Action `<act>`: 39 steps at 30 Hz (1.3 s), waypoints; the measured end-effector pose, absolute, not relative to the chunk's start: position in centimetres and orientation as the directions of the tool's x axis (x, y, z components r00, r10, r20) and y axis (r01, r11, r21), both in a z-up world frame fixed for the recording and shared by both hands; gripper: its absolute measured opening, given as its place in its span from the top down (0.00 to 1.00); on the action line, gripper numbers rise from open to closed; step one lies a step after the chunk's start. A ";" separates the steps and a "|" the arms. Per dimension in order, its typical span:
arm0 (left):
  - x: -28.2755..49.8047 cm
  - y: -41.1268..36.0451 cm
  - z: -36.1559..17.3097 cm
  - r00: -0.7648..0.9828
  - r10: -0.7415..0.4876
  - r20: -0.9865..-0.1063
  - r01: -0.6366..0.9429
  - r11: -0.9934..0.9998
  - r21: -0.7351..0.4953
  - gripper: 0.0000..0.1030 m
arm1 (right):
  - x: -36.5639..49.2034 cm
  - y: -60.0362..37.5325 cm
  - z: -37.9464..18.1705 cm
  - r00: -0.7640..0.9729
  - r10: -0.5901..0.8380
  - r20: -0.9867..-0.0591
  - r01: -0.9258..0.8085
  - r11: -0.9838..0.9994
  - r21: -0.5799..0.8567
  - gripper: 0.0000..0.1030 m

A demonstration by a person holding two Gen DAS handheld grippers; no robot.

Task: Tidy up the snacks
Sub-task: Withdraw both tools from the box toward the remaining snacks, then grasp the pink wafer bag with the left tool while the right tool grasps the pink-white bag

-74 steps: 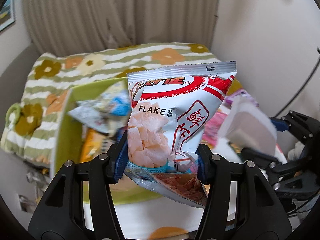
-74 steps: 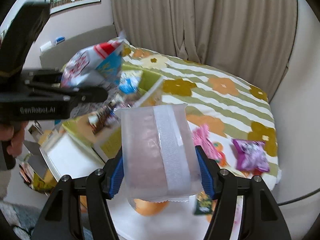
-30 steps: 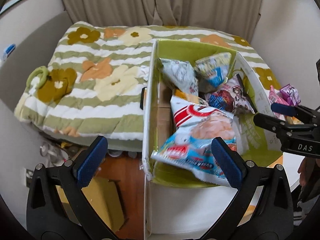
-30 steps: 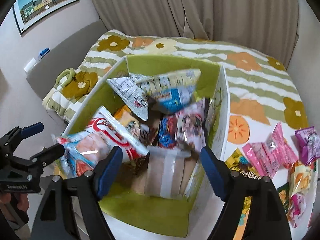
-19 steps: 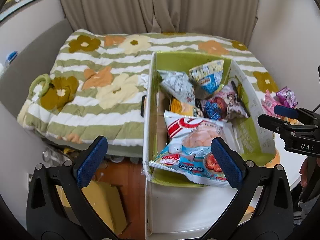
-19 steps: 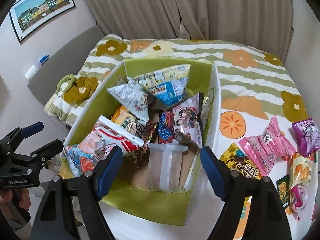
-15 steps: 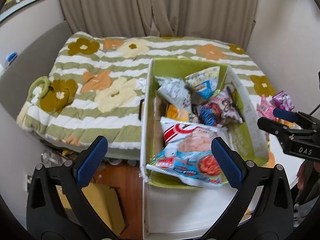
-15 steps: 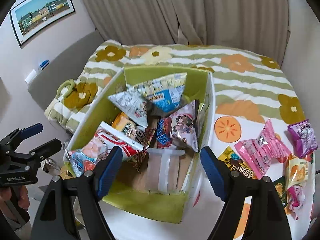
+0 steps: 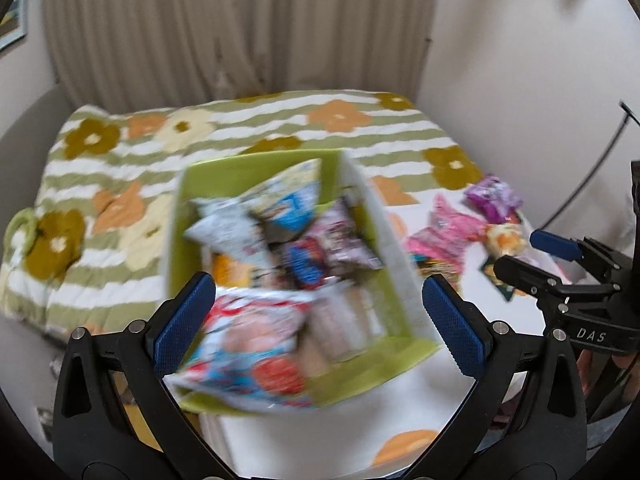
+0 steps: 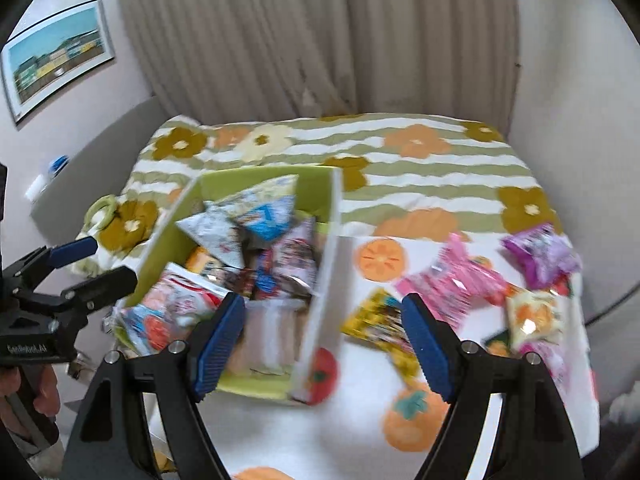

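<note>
Curtained room, flowered bed behind a white surface point(image 10: 360, 420) — the green box point(image 10: 256, 178) stands packed with snack bags, loose pink packets point(image 10: 460, 280) beside it awaiting sorting, while left gripper point(image 9: 320, 316) and right gripper point(image 10: 322, 338) hover above, jaws wide apart, holding nothing.

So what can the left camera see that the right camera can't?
Only the left wrist view shows the left gripper's own blue pads up close, standing open with nothing held, and the right gripper from the side.

Only the right wrist view shows the framed picture on the wall, the yellow packet, the whole orange print on the white cloth, and the right gripper from behind, open and empty.

Both show the green box full of snacks, the red and white chips bag, the pink packets, the purple bag, the flowered blanket and the curtain.
</note>
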State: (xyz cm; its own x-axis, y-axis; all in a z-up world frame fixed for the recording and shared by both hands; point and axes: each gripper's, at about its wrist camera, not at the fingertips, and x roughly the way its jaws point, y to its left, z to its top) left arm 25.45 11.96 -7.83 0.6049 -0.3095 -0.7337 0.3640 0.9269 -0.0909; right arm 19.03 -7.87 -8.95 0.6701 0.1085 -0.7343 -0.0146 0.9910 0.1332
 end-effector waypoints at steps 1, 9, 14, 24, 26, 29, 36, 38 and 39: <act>25.4 10.7 -7.8 0.598 -0.329 -0.731 0.387 0.917 -0.096 0.01 | 18.5 -8.8 -9.0 0.671 0.092 -0.736 0.009 0.991 0.131 0.26; 25.7 1.6 -8.4 0.536 -0.407 -0.740 0.492 0.862 -0.118 0.01 | 15.0 -18.3 -9.4 0.667 -0.034 -0.744 0.172 0.979 0.109 0.10; 26.6 -4.4 -10.0 0.481 -0.411 -0.775 0.516 0.847 -0.129 0.01 | 14.2 -24.1 -10.7 0.653 -0.050 -0.756 0.219 0.968 0.126 0.10; 30.9 -14.9 -15.4 0.426 -0.320 -0.846 0.566 0.824 -0.027 0.01 | 14.7 -30.9 -15.3 0.539 -0.039 -0.841 0.218 0.971 0.095 0.08; 32.2 -16.4 -17.0 0.411 -0.282 -0.867 0.571 0.821 0.004 0.01 | 14.8 -31.6 -16.2 0.536 -0.029 -0.844 0.211 0.972 0.101 0.08; 34.3 -18.0 -19.6 0.372 -0.235 -0.898 0.582 0.813 0.029 0.00 | 15.5 -32.6 -18.1 0.522 -0.011 -0.853 0.220 0.968 0.123 0.08; 36.6 -20.8 -24.6 0.313 -0.119 -0.942 0.666 0.735 0.128 0.01 | 17.2 -32.7 -22.1 0.493 -0.002 -0.870 0.221 0.968 0.123 0.08; 36.9 -21.2 -25.5 0.309 -0.104 -0.945 0.680 0.719 0.143 0.04 | 17.6 -32.6 -23.0 0.486 -0.005 -0.874 0.214 0.970 0.114 0.08; 37.1 -21.4 -25.8 0.302 -0.103 -0.948 0.683 0.717 0.140 0.07 | 17.8 -32.6 -23.3 0.480 -0.016 -0.877 0.217 0.971 0.101 0.08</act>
State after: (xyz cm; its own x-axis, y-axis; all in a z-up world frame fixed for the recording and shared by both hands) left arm 37.05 -21.41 -25.83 0.3020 -0.1026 -0.9478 0.6828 0.7171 0.1400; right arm 17.82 -32.62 -23.35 0.4801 -0.0164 -0.8771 0.2170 0.9710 0.1006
